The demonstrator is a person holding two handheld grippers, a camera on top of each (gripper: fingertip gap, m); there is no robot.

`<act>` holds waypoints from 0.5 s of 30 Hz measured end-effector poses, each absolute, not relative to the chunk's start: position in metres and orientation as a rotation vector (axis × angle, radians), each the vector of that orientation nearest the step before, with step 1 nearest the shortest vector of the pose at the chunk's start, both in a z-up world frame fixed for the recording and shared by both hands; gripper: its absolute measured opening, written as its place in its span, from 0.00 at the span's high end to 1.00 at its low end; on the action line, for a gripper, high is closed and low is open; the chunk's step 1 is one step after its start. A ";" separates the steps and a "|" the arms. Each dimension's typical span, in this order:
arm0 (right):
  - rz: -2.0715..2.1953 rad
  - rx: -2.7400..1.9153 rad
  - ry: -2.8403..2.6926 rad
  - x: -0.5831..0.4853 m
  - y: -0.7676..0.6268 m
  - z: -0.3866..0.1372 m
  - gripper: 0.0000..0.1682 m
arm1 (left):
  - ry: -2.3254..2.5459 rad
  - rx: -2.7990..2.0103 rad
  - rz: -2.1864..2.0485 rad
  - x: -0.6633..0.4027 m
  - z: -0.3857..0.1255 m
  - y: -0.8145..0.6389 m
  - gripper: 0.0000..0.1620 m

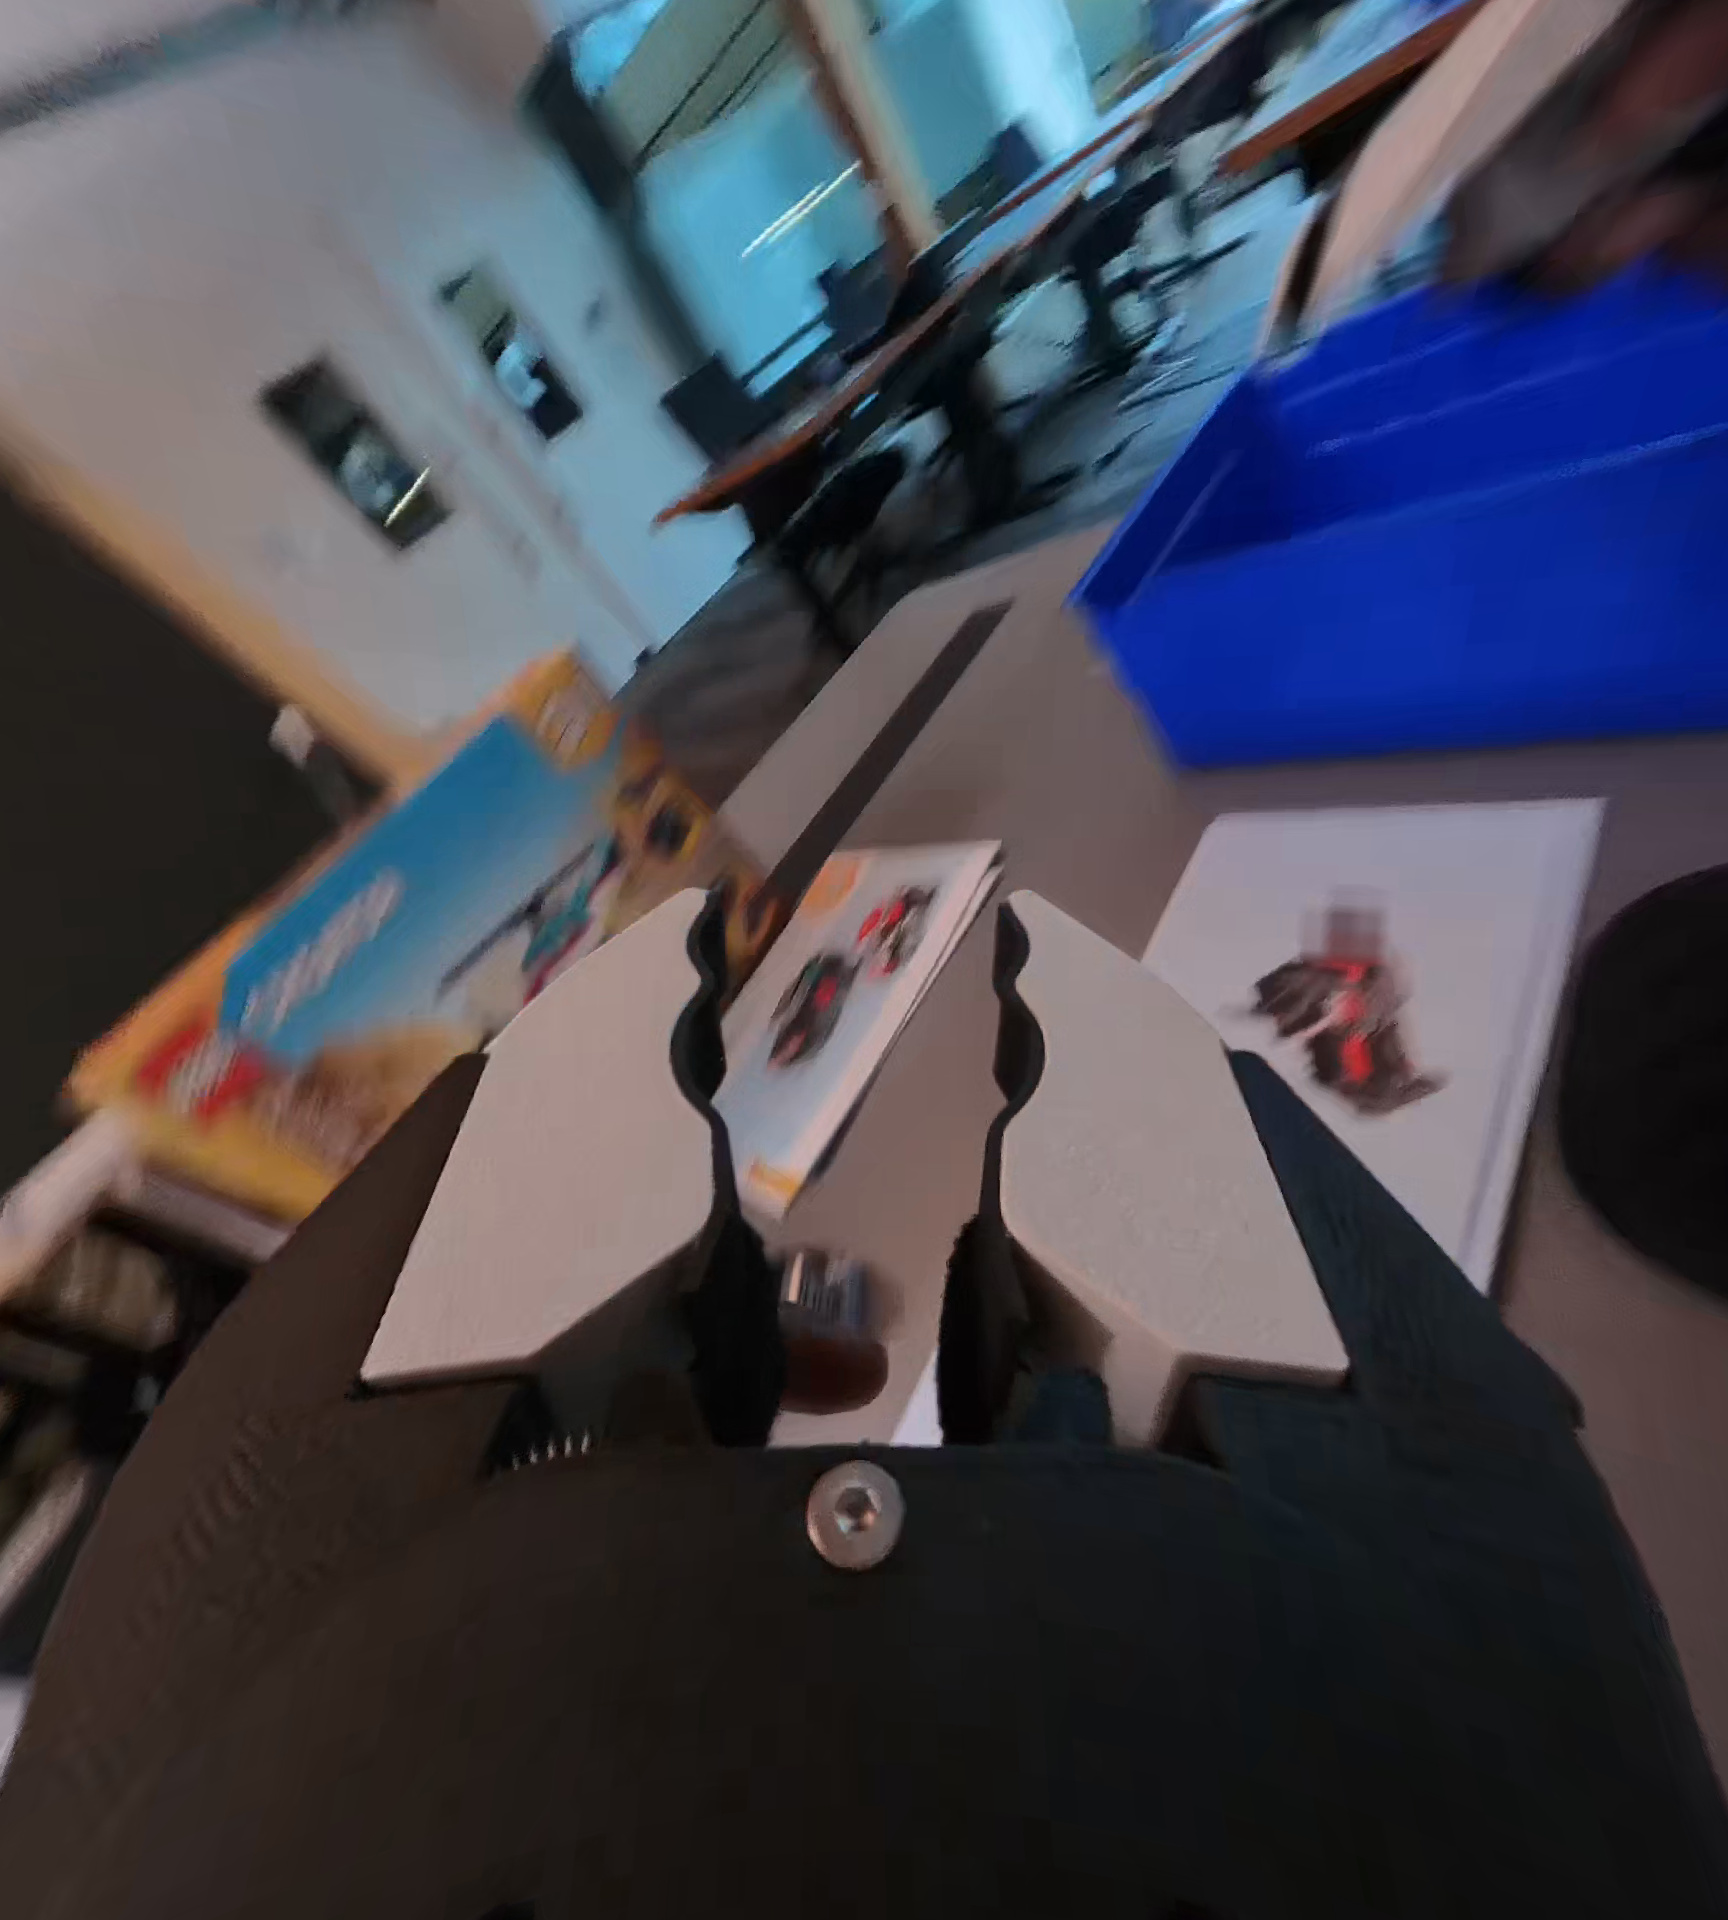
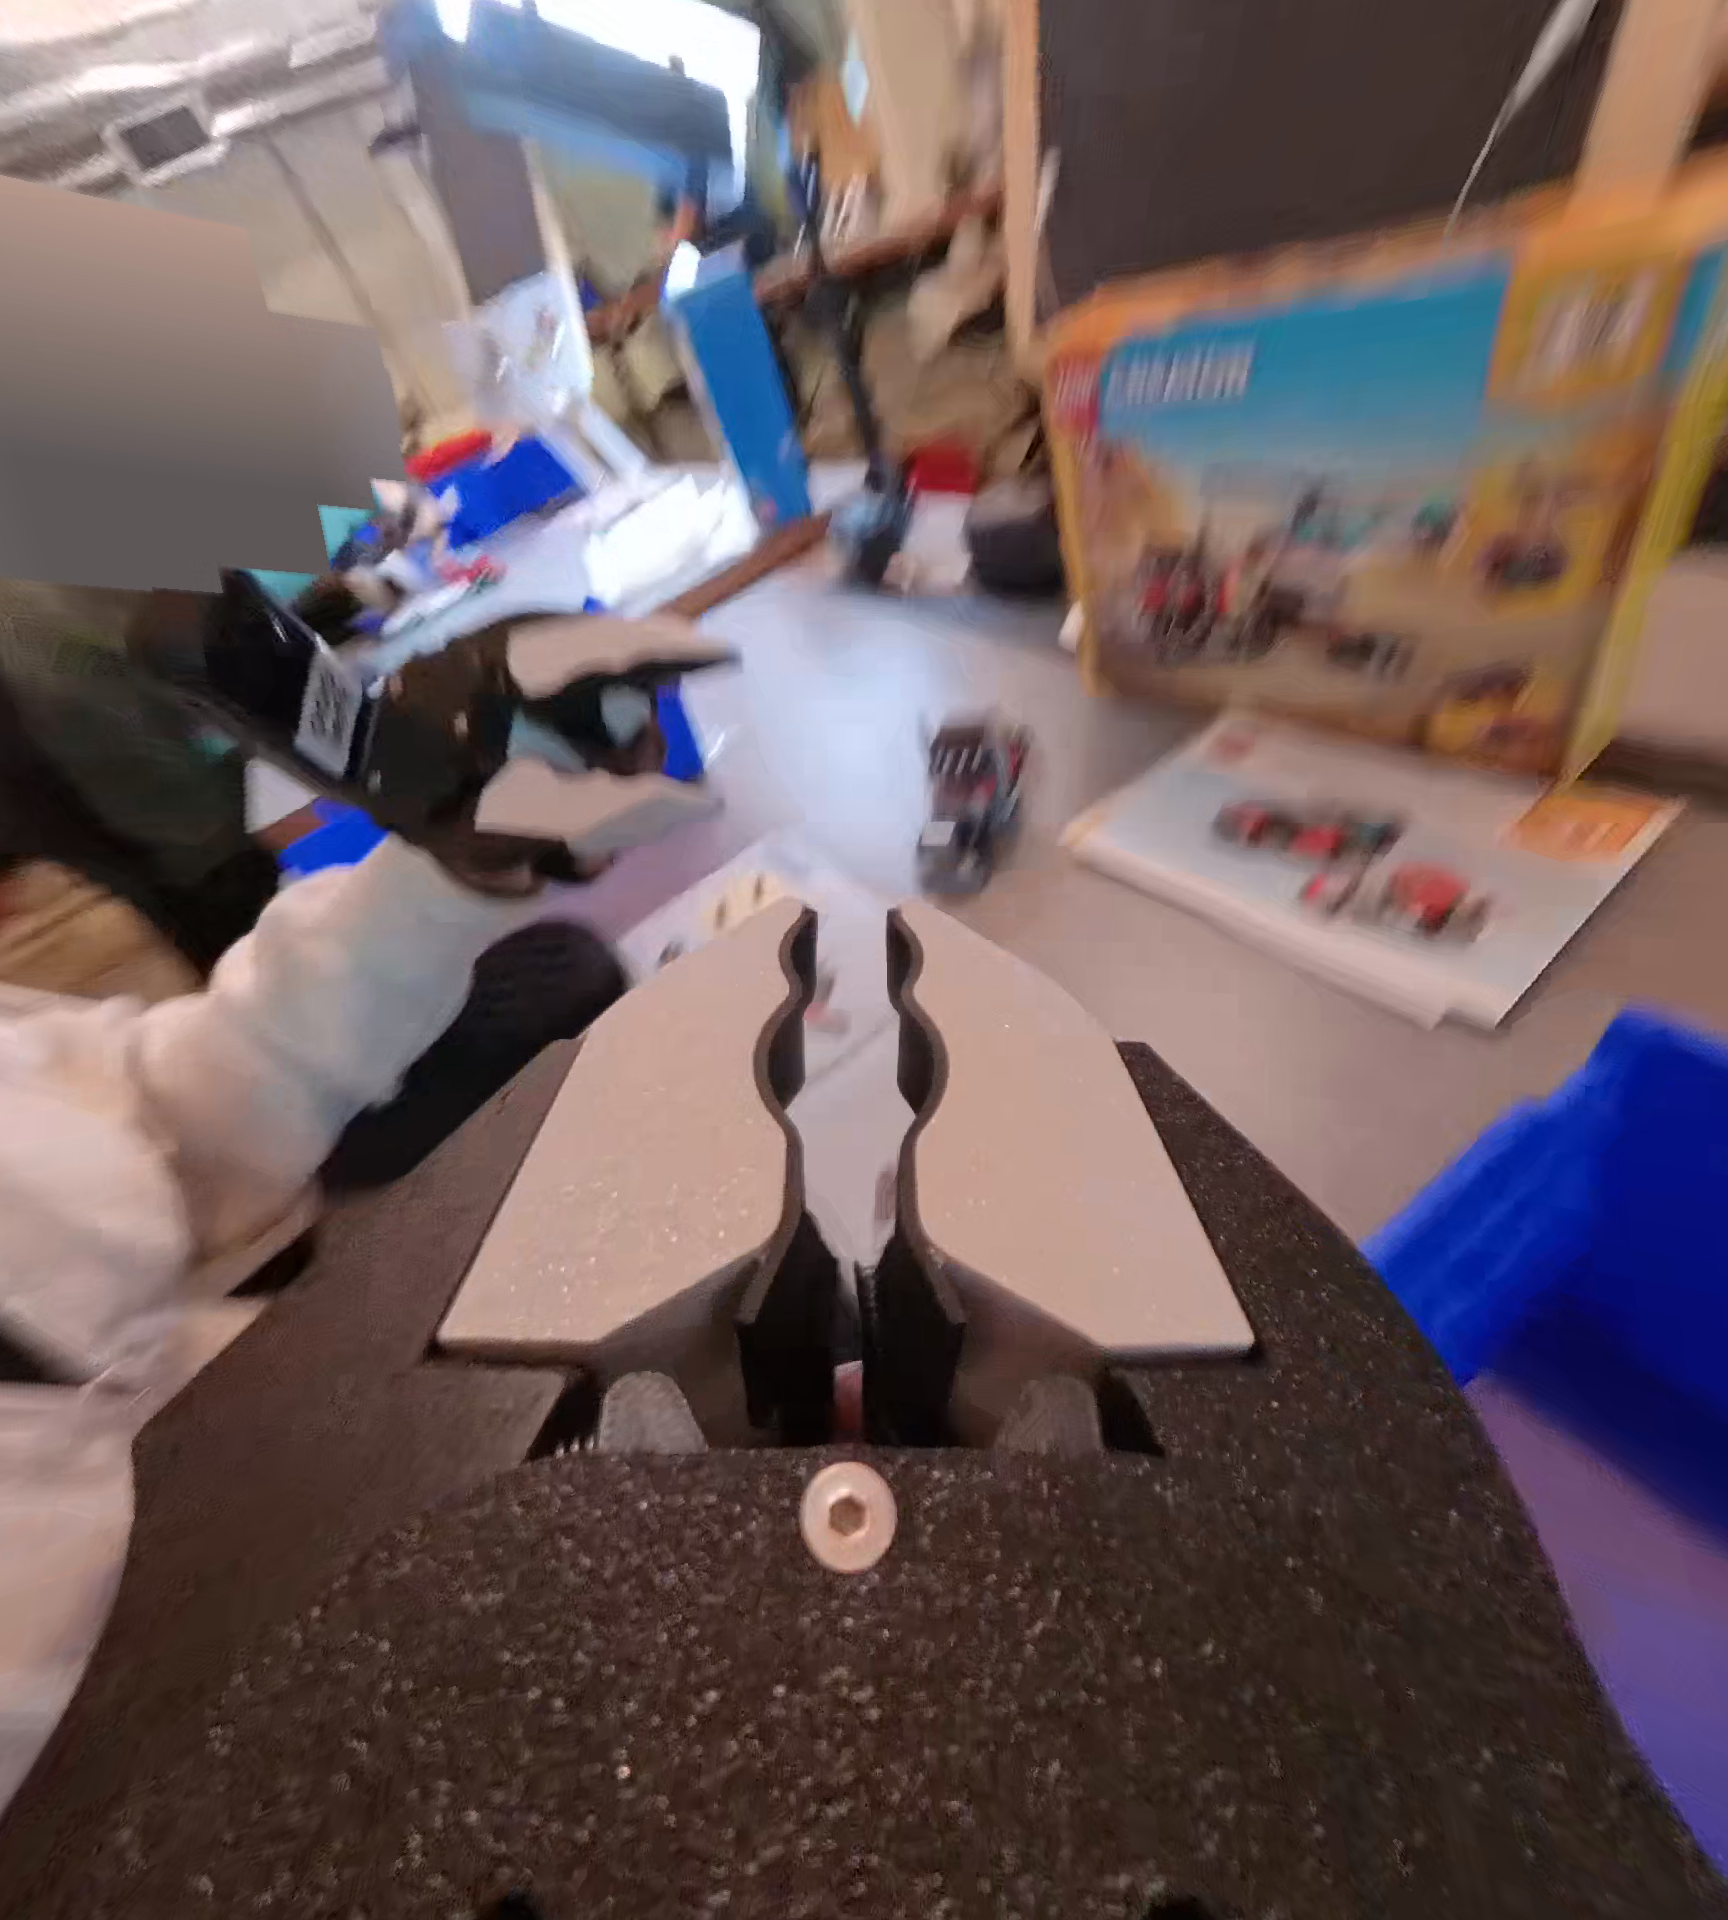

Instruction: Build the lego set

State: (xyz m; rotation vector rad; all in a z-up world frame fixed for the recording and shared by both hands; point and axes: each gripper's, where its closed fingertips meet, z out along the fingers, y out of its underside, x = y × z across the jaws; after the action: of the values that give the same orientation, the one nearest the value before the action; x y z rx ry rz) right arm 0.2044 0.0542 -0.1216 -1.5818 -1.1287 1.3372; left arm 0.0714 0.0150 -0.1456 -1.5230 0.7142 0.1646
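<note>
Left wrist view: heavy motion blur, frame tilted. left gripper (image 1: 855, 920) is up off the grey table (image 1: 1078, 748), jaws parted with a clear gap, nothing between them. Through the gap: a folded instruction booklet (image 1: 839, 997) flat on the table, and nearer the gripper base a small dark lego build (image 1: 829, 1309), too blurred to make out. An open white page (image 1: 1379, 997) with a printed dark/red model lies right of the booklet. lego box (image 1: 403, 935) sits at the left table edge, blue bin (image 1: 1483, 561) upper right, a black rounded object (image 1: 1701, 1091) at the right edge. Right wrist view: also blurred. right gripper (image 2: 847, 920) has a narrow gap between its jaws, nothing held; white paper shows through the gap. The lego build (image 2: 974, 805) sits on the table ahead, apart from both grippers. The box (image 2: 1400, 488) stands upright at right, with the booklet (image 2: 1359, 862) lying flat just in front of it. Bin corner (image 2: 1649, 1195) at lower right. The left gripper (image 2: 725, 727) shows at left, turned on its side, jaws apart, empty, held by an arm in a white sleeve (image 2: 247, 1039).
</note>
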 end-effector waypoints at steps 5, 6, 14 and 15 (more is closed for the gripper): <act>1.267 -1.325 -1.109 0.160 0.015 -0.097 0.90 | 0.687 -1.526 0.202 0.038 -0.138 -0.001 0.71; 1.276 -1.340 -1.207 0.148 0.001 -0.107 0.87 | 0.650 -1.507 0.218 0.029 -0.128 -0.003 0.71; 1.287 -1.382 -1.535 0.119 -0.070 -0.176 0.82 | 0.431 -1.288 0.046 -0.003 -0.087 -0.043 0.73; 1.280 -1.391 -1.552 0.120 -0.074 -0.181 0.82 | 0.428 -1.271 0.041 -0.006 -0.086 -0.046 0.73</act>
State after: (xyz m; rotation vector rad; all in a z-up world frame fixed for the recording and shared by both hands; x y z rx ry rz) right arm 0.1199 -0.0742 -0.1815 -1.3906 -1.5523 1.2801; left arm -0.0063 -0.0457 -0.0855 -1.2707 0.4284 0.0407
